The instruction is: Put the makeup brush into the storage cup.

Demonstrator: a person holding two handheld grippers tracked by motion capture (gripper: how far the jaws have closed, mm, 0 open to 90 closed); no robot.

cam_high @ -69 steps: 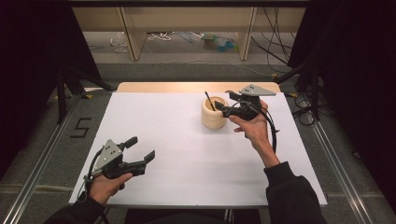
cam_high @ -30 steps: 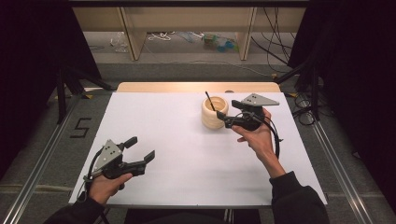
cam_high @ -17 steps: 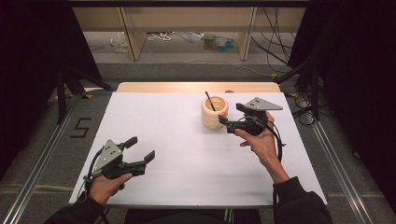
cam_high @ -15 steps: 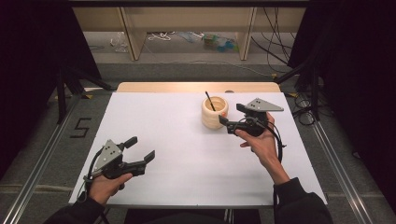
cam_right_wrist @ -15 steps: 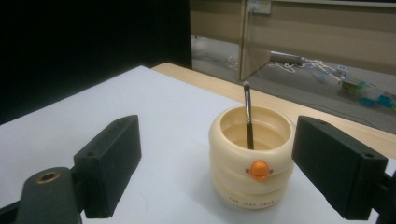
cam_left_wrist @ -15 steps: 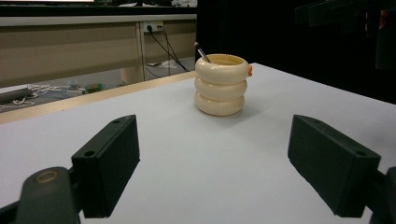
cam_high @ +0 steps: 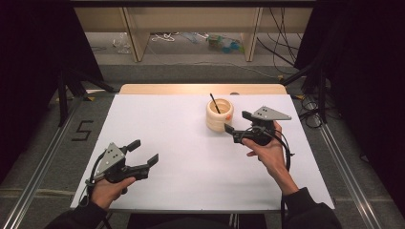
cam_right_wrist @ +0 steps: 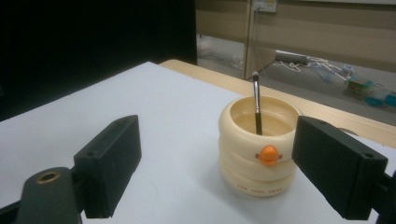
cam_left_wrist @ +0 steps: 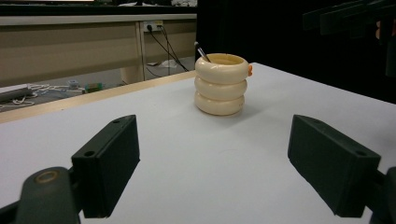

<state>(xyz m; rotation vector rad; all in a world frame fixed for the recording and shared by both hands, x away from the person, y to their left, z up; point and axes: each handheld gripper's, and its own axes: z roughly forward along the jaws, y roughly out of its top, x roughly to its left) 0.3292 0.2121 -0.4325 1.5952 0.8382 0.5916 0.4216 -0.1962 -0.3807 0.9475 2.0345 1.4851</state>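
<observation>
Table [cam_high: 191, 143]: white top, with a light wooden strip along the far edge.
Cup [cam_high: 219, 115]: cream, ribbed in three rings, upright on the table at far right of centre.
Cup's mark: small orange knob on its right side.
Inside cup: a thin dark brush [cam_right_wrist: 256, 105], leaning.

A black "5" [cam_high: 82, 130] is marked on the grey floor at the left of the high view. In the right gripper view, small reddish lettering [cam_right_wrist: 258, 189] runs along the cream ringed holder's [cam_right_wrist: 243, 158] lowest ring, too blurred to read.
</observation>
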